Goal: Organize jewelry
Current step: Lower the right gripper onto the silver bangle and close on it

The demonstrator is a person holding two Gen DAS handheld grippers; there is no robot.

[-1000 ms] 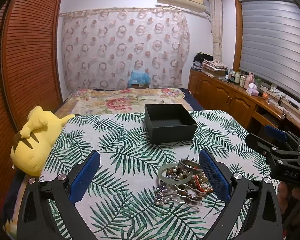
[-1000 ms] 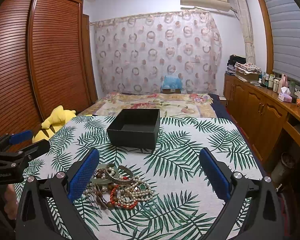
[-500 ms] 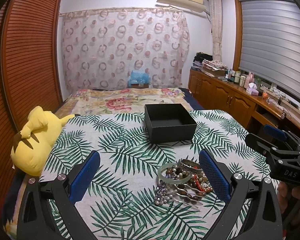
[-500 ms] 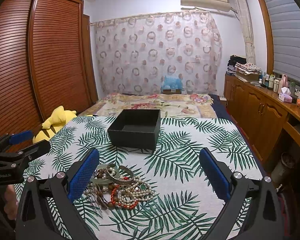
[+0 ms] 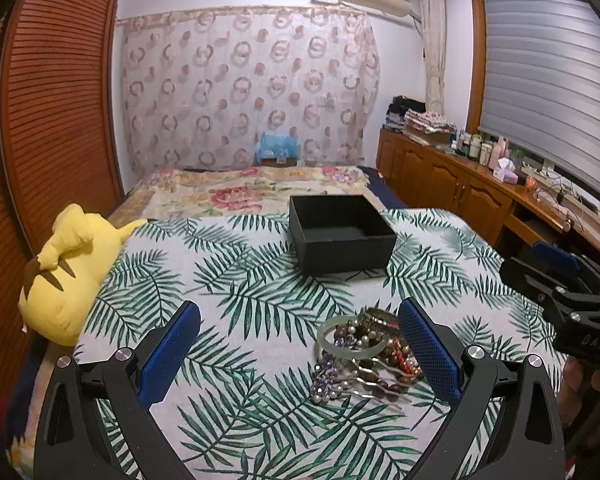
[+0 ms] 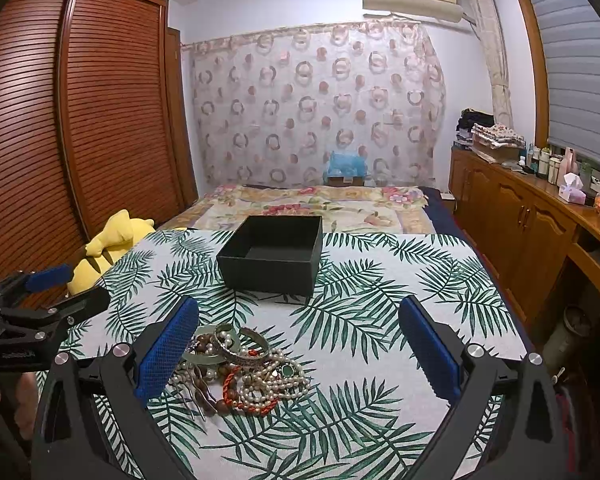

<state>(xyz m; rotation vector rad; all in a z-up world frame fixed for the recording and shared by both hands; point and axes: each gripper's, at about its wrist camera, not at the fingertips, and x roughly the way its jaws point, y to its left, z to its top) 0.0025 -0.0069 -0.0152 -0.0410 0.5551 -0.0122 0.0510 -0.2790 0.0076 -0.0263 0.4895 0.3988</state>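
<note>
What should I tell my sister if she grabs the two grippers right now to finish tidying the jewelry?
Left gripper: open, holding nothing.
Right gripper: open, holding nothing.
Jewelry pile: bracelets, beads and pearls tangled together on the leaf-print cloth, near both grippers.
Black box: behind the pile, open; no jewelry seen inside.
Done: nothing yet.
Left: pick up each piece and put it in the box.

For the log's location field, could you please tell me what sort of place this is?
Most likely a home bedroom: a bed with a floral cover lies behind the leaf-print work surface, a slatted wooden wardrobe stands at the left, and a yellow plush toy lies beside it.
</note>
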